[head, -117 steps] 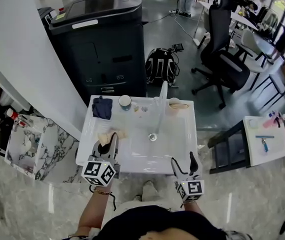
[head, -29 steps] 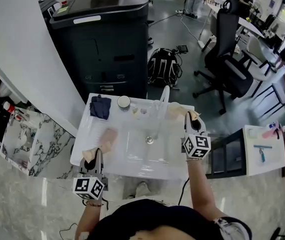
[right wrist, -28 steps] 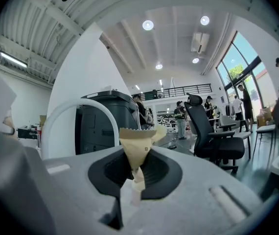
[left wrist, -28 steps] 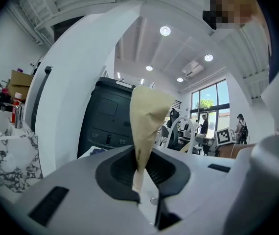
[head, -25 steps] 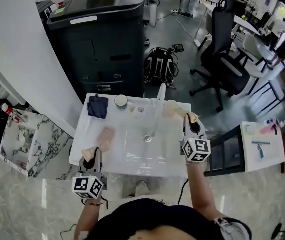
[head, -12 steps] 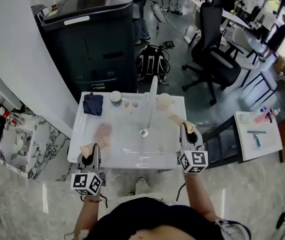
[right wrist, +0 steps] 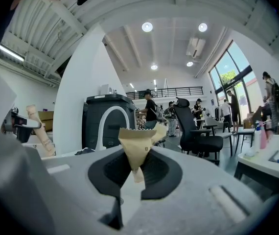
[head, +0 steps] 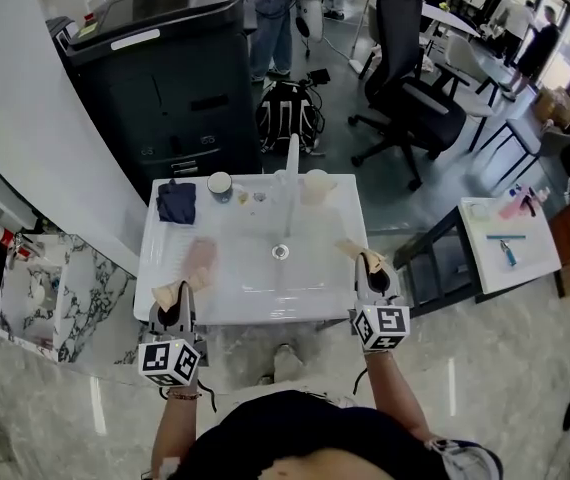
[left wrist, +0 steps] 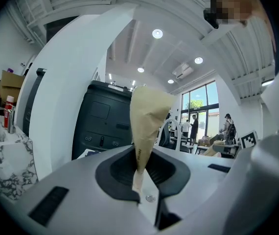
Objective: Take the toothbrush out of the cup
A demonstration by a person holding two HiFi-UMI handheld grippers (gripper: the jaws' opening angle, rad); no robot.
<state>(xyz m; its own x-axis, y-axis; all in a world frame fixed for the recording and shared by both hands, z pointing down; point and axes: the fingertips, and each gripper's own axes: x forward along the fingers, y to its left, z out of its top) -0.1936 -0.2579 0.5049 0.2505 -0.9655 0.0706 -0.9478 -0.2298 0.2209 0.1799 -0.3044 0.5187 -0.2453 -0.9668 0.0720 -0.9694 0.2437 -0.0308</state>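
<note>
A white sink [head: 180, 306] stands in front of me, with a pale cup [head: 315, 185] on its back rim, right of the faucet [head: 290, 176]. My right gripper [head: 370, 265] is over the sink's front right corner, well clear of the cup. It is shut on a tan paper-wrapped toothbrush [head: 350, 249], whose wrapper [right wrist: 137, 146] sticks up between its jaws [right wrist: 134, 173]. At the front left edge, my left gripper [head: 172, 308] is shut on another tan paper packet [left wrist: 144, 124]. A third tan packet [head: 200, 258] lies in the basin's left side.
On the back rim sit a dark blue cloth [head: 175, 201] and a dark-rimmed cup [head: 220, 183]. A black printer [head: 160, 68] stands behind the sink, with a backpack [head: 287, 118] and office chair [head: 410, 88] beyond. A low white table [head: 510, 243] is at right, a marble counter [head: 35, 288] at left.
My right gripper has drawn back from the cup at the back rim to the sink's front right corner, carrying the wrapped toothbrush. The left gripper has stayed at the front left edge.
</note>
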